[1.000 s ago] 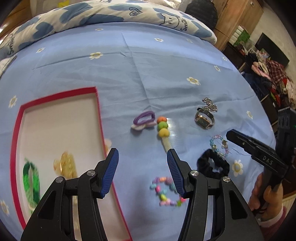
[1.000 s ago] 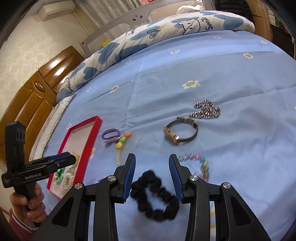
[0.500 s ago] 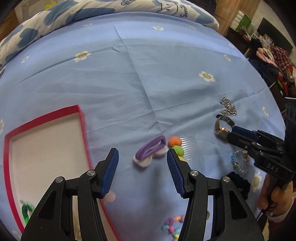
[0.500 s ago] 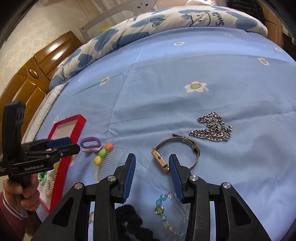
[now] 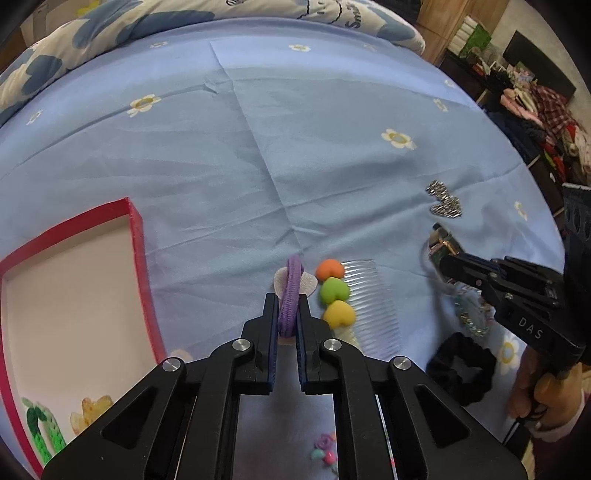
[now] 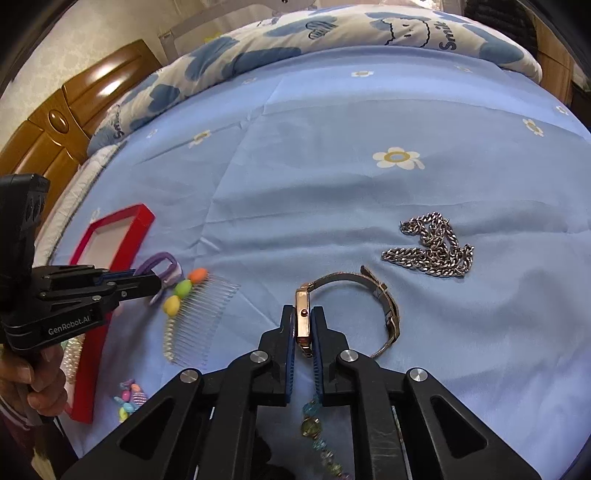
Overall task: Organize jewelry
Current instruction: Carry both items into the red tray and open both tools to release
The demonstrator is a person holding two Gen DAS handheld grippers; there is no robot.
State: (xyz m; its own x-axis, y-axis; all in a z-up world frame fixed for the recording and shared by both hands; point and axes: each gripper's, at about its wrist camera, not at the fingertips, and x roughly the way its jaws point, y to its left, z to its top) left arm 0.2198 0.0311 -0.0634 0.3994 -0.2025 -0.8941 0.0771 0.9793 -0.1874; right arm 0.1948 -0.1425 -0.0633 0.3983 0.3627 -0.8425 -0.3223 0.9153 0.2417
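The left tool (image 5: 287,314) is clenched on a purple hair tie (image 5: 290,295), its two blue-padded fingers pressing the loop from either side. The far end of the hair tie lies over a small pale patch of cloth on the blue flowered bedsheet (image 5: 258,129). Just right of it lies a clear comb (image 5: 369,306) with an orange, a green and a yellow heart along its spine. To the left stands a red-rimmed box (image 5: 138,251) with a pale floor; near its bottom edge lie a green braided band (image 5: 44,428) and a yellowish flower piece (image 5: 90,408).

The right tool (image 6: 303,325) is clamped on the rectangular gold face of a watch (image 6: 384,288), which stands on edge between the fingers, while its mesh strap curves away to the right on the sheet. Beyond the watch, well apart from it, a silver chain (image 6: 432,249) lies in a heap. A string of glassy beads (image 6: 312,424) runs down beneath the right tool. A black scrunchie (image 5: 461,369) rests on the sheet below that tool in the left view. A cluster of pastel beads (image 6: 127,398) sits near the box's near corner. A patterned quilt (image 6: 332,33) is bunched along the far edge of the bed.
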